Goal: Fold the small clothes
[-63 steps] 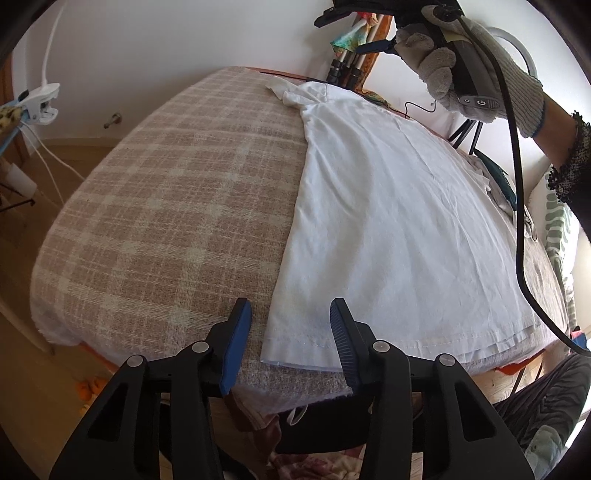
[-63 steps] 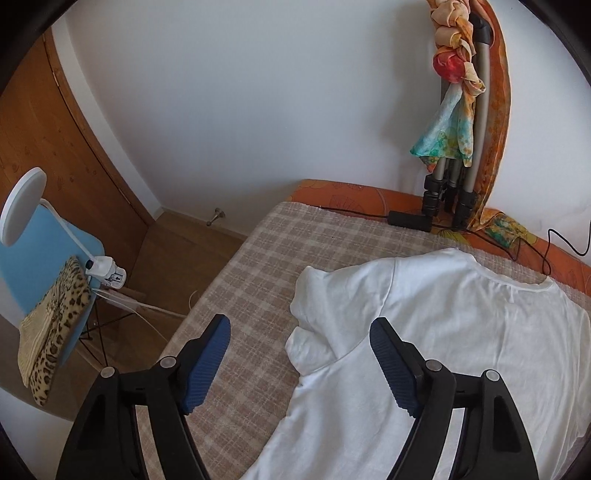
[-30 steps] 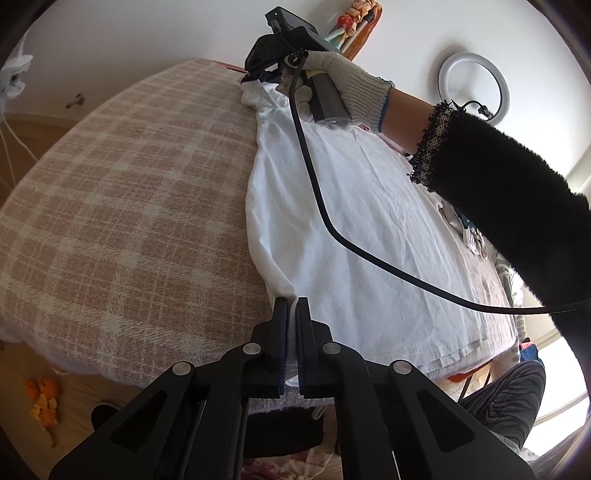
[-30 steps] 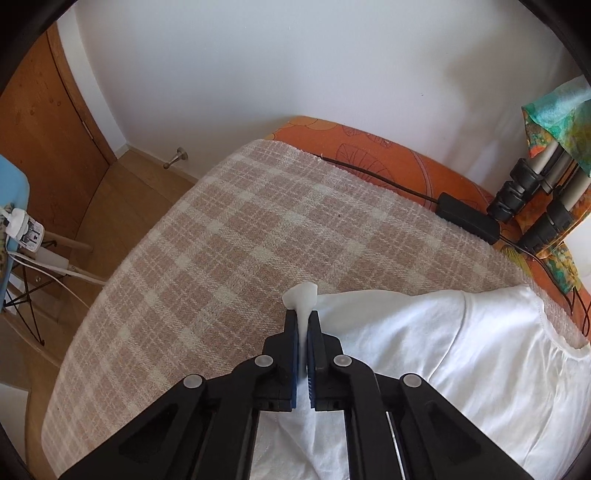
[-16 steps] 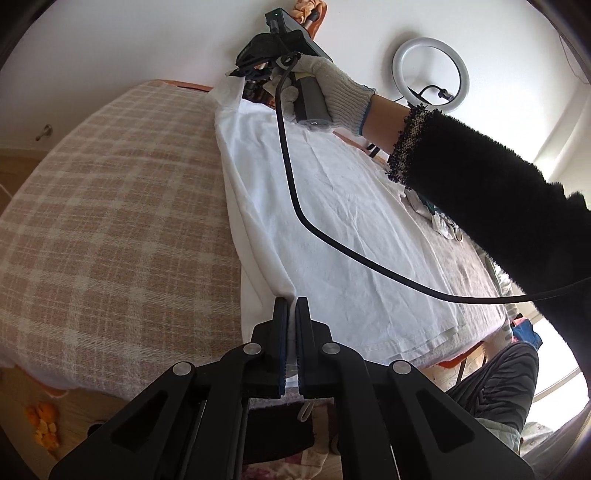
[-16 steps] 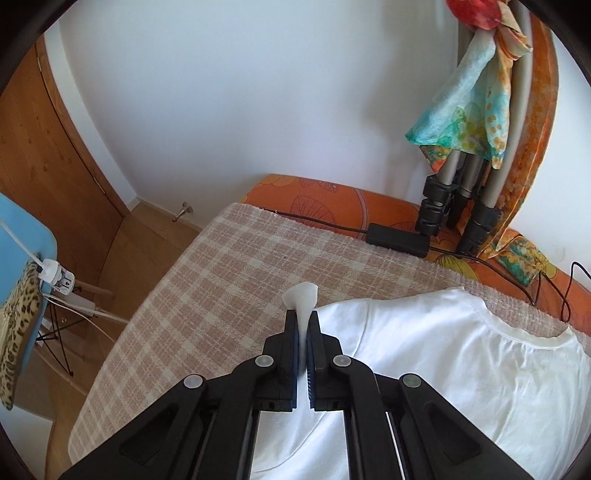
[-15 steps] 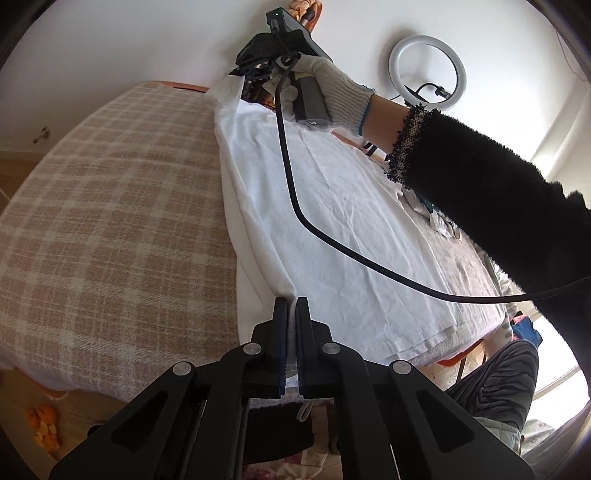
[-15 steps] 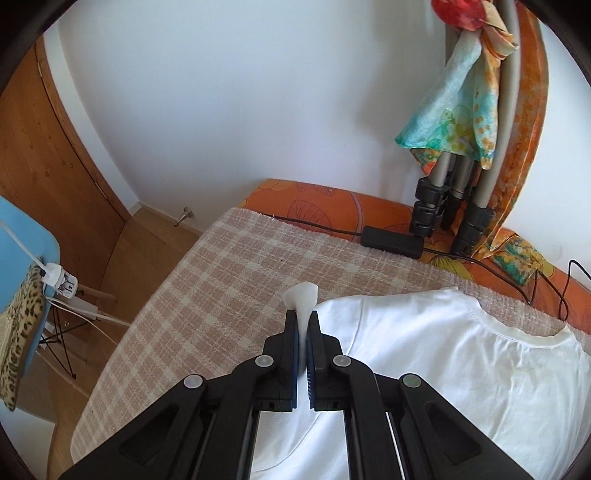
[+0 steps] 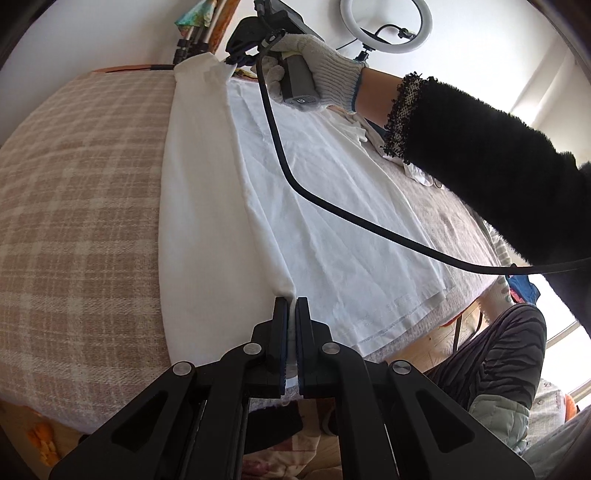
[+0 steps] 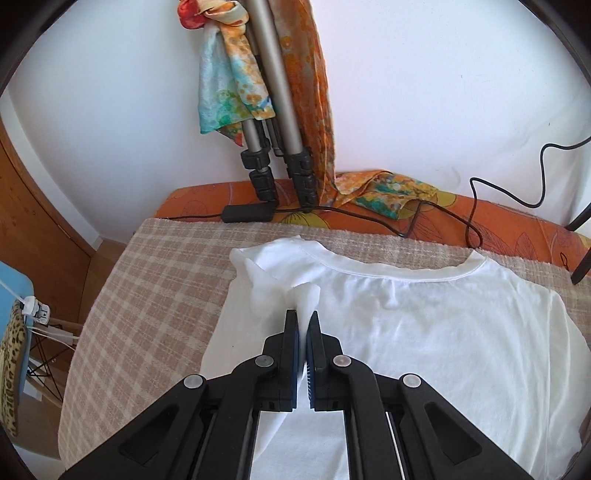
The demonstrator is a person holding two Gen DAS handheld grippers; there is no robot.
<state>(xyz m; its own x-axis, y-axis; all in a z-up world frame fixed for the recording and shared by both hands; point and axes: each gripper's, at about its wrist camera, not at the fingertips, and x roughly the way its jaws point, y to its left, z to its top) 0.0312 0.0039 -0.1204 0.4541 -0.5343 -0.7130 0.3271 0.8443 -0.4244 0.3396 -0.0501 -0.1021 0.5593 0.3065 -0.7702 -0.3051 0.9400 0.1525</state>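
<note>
1. Left black two-finger gripper w/ blue pads (image 9: 291, 308): jaws closed down to a thin slit, white fabric pinched between them. Grip sits at hem end of the white cotton T-shirt (image 9: 332, 221), on its raised side edge.
2. Right black two-finger gripper w/ blue pads (image 10: 303, 321): jaws likewise pressed together, a tuft of white fabric sticks up past the tips. Grip is at sleeve/shoulder area of the shirt (image 10: 424, 325), left of the neckline.
3. Shirt lies on the beige-and-cream plaid blanket (image 9: 81, 192), collar toward the wall. The side edge held betw. both grippers is lifted off the blanket into a long ridge; rest of shirt lies flat.
4. Left-wrist view: right hand in a white knit glove (image 9: 317, 70) grasps the gripper handle at far end of the ridge; black cable (image 9: 332, 206) hangs over the shirt.
5. Beyond collar, right-wrist view: orange patterned cover (image 10: 498, 218) at blanket edge, black power adapter (image 10: 246, 213) on it.
6. Farthest: grey tripod legs (image 10: 273, 74) against white wall, multicolour scarf (image 10: 229, 81) draped on them. White ring light (image 9: 386, 26) seen in left-wrist view.
</note>
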